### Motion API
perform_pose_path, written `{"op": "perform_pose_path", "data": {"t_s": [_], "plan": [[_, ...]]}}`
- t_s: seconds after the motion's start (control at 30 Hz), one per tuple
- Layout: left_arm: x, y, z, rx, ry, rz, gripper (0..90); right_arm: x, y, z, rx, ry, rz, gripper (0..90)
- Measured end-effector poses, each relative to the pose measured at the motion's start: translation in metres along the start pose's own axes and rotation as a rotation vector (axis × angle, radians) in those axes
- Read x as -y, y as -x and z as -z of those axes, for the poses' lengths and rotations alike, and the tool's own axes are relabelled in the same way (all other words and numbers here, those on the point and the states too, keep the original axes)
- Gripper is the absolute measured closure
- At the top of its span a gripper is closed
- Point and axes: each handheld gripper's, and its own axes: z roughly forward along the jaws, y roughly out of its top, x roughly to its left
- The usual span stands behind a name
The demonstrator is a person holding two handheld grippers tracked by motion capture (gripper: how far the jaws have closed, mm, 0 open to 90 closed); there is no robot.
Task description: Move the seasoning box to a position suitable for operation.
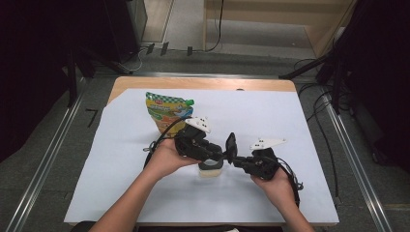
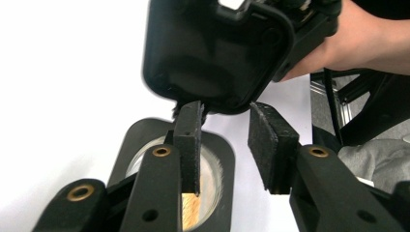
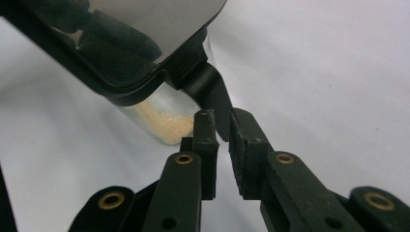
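Your right gripper (image 3: 221, 126) has its jaws nearly together, with the thin black latch tab (image 3: 212, 96) of a container lid (image 3: 121, 72) standing in the narrow gap between the pads; whether the pads are pressing on it you cannot tell from here. Just past the jaw tips, the tab joins the black rim of the flipped-up lid, and right behind and below that sits the clear container (image 3: 164, 118) with a pale, sandy powder showing through its wall.

Your left gripper (image 2: 225, 145) stands partly open, with nothing between its pads (image 2: 188, 140). Directly beneath its left jaw is the container's open mouth (image 2: 212, 169), ringed by a black squared collar, the tan powder visible inside. Straight ahead of the jaws, tilted upright, is the underside of the raised lid (image 2: 212, 53), and behind that is your right hand (image 2: 353, 43).

From the high view, the two grippers meet tip to tip over the container (image 1: 211, 169), which rests on the white sheet (image 1: 290, 121) covering the table, just under your left gripper (image 1: 212, 153). Beyond your left hand (image 1: 167, 157), a green-and-yellow snack pouch (image 1: 167, 112) stands upright.
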Motion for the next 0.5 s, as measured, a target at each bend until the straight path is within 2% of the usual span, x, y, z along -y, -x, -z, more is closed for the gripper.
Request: {"op": "perform_pose_path", "data": {"t_s": [0.1,0.23,0.3,0.43,0.5], "plan": [[0.003,-0.004,0.007,0.001,0.013,0.011,65.3,0.000,-0.004,0.003,-0.014,0.006,-0.016,78.3],[0.009,-0.008,0.017,-0.019,0.029,0.006,66.0,0.001,-0.010,0.007,-0.034,0.007,-0.012,73.1],[0.012,-0.011,0.022,-0.022,0.032,0.019,65.5,0.001,-0.014,0.009,-0.039,0.008,-0.010,70.6],[0.018,-0.016,0.034,-0.030,0.029,0.077,58.2,0.000,-0.022,0.011,-0.046,0.023,-0.015,59.6],[0.021,-0.019,0.041,-0.046,0.042,0.111,54.4,0.001,-0.024,0.013,-0.050,0.023,-0.011,57.0]]}}
